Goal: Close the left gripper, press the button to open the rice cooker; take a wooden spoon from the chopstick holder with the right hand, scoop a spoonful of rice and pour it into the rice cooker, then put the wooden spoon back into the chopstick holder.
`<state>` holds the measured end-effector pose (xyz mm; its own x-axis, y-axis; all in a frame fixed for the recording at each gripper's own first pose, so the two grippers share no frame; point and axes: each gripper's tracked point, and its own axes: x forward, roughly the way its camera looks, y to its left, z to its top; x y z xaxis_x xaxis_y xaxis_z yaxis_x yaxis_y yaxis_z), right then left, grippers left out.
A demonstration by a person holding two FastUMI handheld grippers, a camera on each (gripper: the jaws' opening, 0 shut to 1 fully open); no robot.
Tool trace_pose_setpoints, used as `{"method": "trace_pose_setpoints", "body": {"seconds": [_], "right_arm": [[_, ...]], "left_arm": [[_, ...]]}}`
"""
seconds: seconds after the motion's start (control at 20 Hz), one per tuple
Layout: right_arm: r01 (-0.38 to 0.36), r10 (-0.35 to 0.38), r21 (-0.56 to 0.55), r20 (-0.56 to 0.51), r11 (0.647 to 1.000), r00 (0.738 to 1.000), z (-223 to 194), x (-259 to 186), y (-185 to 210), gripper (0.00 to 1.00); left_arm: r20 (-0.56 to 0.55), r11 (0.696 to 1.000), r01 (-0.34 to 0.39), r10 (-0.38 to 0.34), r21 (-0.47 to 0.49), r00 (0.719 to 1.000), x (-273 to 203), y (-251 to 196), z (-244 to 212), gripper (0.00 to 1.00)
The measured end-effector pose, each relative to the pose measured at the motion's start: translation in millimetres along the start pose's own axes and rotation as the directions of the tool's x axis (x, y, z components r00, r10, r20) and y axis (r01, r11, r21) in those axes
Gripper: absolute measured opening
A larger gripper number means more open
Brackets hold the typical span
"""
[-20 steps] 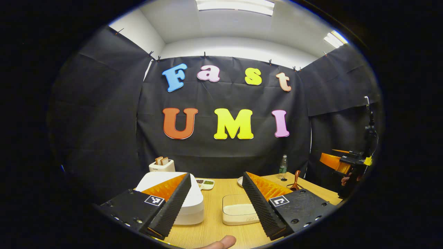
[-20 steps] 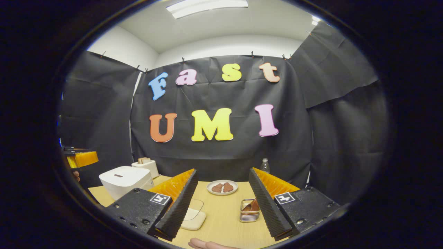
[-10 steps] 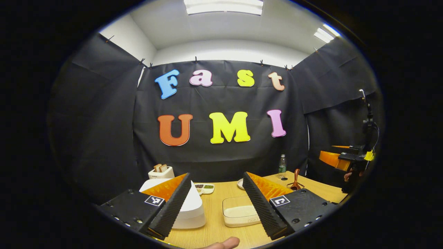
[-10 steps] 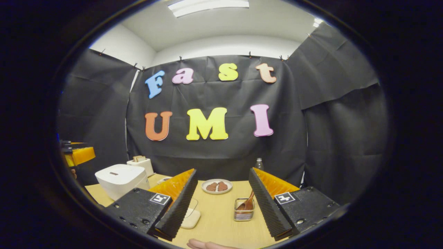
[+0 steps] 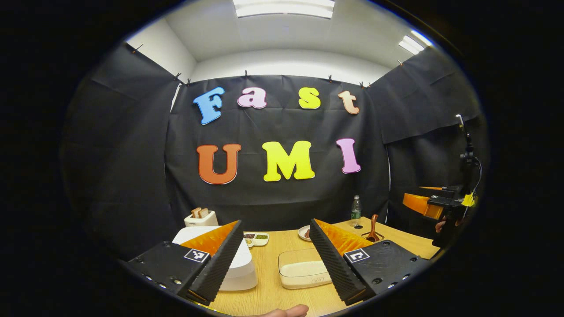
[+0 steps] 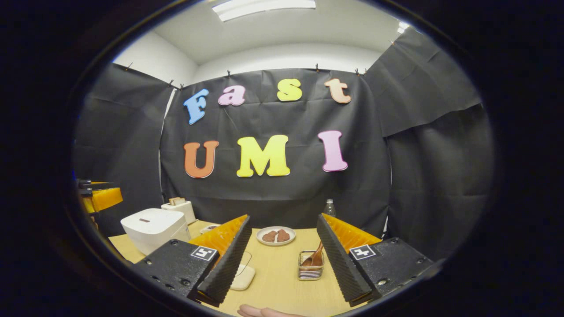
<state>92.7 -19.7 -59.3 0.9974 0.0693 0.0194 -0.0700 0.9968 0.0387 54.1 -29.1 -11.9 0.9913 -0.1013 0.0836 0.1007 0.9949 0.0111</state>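
Sitting closed on the wooden table [image 5: 273, 295], the white rice cooker [image 5: 240, 268] lies low and left in the left gripper view, partly behind that gripper's own left finger; its lid is still down and the button unpressed. Over the last second the cooker has slid slightly leftward and lower in that view, so the left gripper [image 5: 275, 253] seems to have risen and drifted a little, not yet committed to a press, and its jaws remain spread wide though the task wants them together first. Just right of the cooker sits the tray of rice [image 5: 302, 270]. Farther right, the wooden spoon [image 6: 315, 257] stands tilted in the chopstick holder [image 6: 310, 270], now fully between the right gripper [image 6: 282, 259] fingers, also spread and empty
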Motion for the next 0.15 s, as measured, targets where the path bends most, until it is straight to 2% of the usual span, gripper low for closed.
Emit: {"method": "trace_pose_setpoints", "body": {"seconds": [0.15], "right_arm": [[0.0,0.0,0.015,-0.005,1.0,1.0,-3.8,0.9,-1.2,0.94]], "left_arm": [[-0.011,1.0,0.004,-0.004,-0.007,1.0,1.4,-0.8,-4.0,0.95]]}}
